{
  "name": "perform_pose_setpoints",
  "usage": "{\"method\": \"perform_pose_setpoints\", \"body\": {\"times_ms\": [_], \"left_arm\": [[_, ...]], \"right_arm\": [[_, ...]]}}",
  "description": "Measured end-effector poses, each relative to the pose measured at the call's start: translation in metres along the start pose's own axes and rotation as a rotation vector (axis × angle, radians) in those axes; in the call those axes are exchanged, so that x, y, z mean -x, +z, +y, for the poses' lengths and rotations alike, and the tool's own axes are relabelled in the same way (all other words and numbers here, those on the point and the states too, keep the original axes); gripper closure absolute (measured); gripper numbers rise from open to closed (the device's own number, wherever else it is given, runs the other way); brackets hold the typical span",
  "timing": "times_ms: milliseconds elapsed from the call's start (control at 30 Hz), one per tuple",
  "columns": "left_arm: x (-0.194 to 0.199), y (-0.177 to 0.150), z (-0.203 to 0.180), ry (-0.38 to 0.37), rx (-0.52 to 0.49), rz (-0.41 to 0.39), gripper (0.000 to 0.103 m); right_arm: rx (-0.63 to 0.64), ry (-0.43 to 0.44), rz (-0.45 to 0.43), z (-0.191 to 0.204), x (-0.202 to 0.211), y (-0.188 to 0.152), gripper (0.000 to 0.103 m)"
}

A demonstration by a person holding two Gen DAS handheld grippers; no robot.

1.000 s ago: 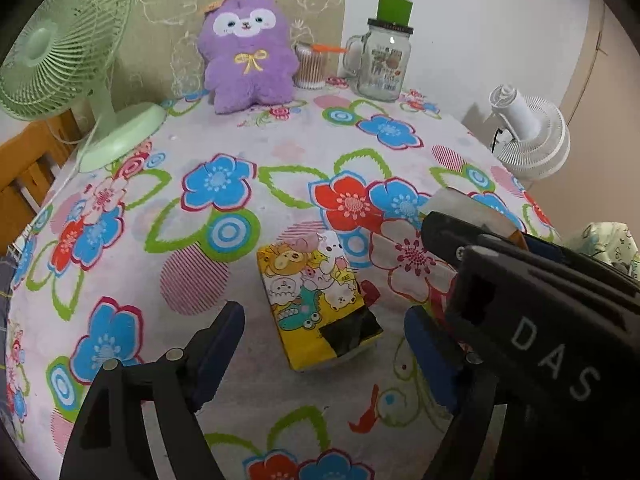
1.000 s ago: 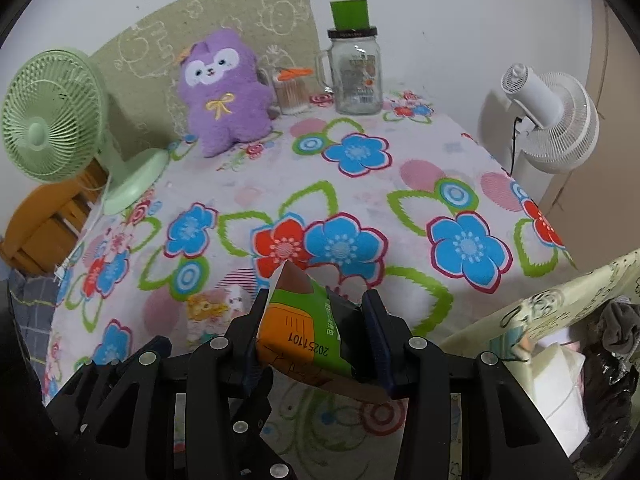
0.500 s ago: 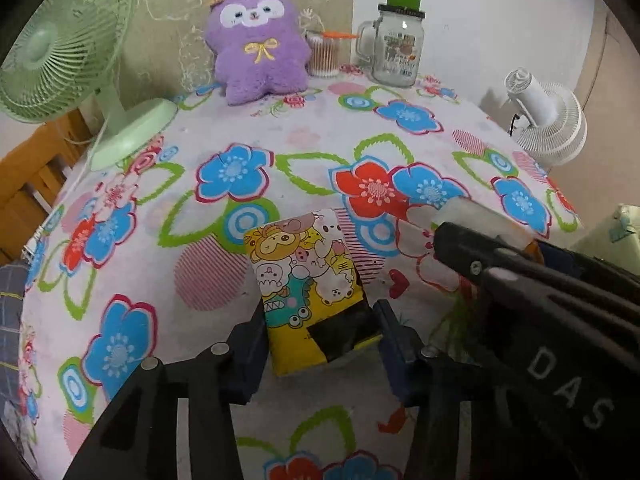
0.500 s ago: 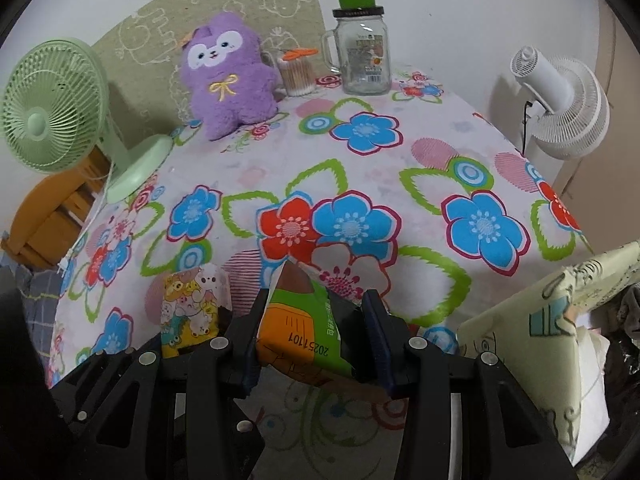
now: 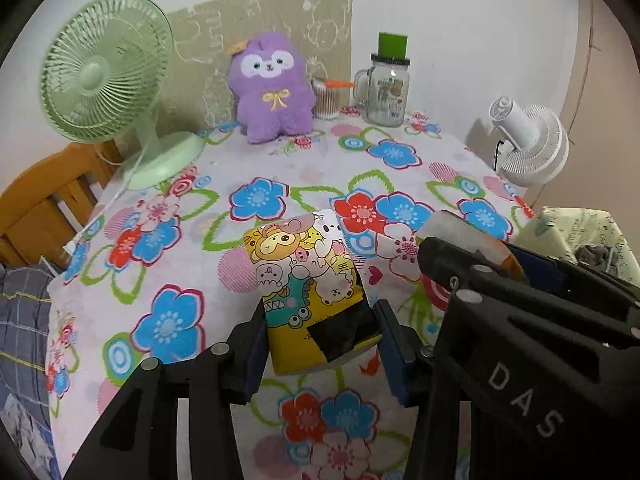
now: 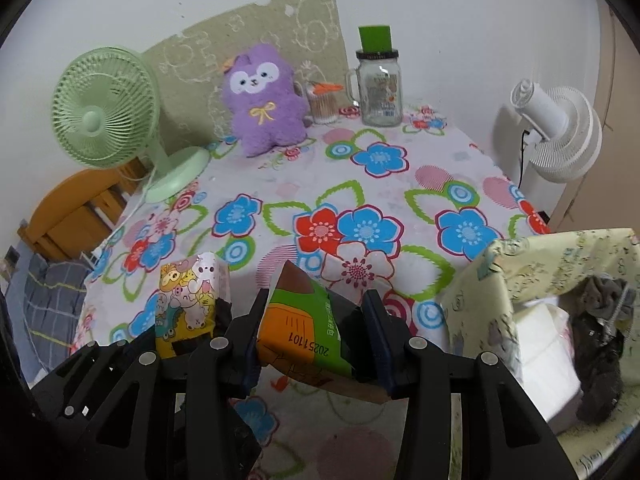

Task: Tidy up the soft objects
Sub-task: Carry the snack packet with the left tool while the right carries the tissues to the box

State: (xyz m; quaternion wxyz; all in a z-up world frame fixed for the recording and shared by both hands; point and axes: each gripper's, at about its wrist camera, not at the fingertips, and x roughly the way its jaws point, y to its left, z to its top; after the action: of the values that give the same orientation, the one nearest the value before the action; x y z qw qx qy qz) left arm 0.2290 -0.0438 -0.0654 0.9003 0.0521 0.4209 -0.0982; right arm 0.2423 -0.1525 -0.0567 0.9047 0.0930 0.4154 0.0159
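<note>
Table (image 5: 280, 160) under flowered cloth, carrying green fan (image 5: 100, 80) at far left, purple plush (image 5: 272, 88) and glass jar (image 5: 386, 92) at back wall. White fan (image 6: 560, 132) standing beyond right edge. Pale patterned bag (image 6: 500, 280) at near right, gaping, with white and dark soft items inside. Left tool (image 5: 320, 344) clamped on yellow cartoon tissue pack (image 5: 308, 280), near front edge. Right tool (image 6: 316, 332) just beside, pinching green-orange tissue pack (image 6: 304, 328), printed 20251101, tilted, next to bag.
</note>
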Motion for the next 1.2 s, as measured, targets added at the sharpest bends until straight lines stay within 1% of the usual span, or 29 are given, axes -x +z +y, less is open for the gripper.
{"method": "perform_pose_setpoints", "body": {"times_ms": [400,700,967,1200], "left_arm": [[0.056,-0.018,-0.010,0.016,0.017,-0.085,0.053],[0.096,-0.028,-0.026,0.017,-0.002,-0.152,0.052],[0.119,-0.035,-0.041,0.008,-0.019,-0.191,0.052],[0.129,-0.038,-0.059,-0.008,-0.032,-0.209,0.052]], "right_arm": [[0.062,0.012,-0.066,0.007,0.054,-0.022,0.055],[0.092,0.005,-0.126,0.003,0.093,-0.035,0.055],[0.102,-0.002,-0.170,-0.005,0.122,-0.041,0.055],[0.107,-0.020,-0.195,-0.021,0.140,-0.046,0.055]]}}
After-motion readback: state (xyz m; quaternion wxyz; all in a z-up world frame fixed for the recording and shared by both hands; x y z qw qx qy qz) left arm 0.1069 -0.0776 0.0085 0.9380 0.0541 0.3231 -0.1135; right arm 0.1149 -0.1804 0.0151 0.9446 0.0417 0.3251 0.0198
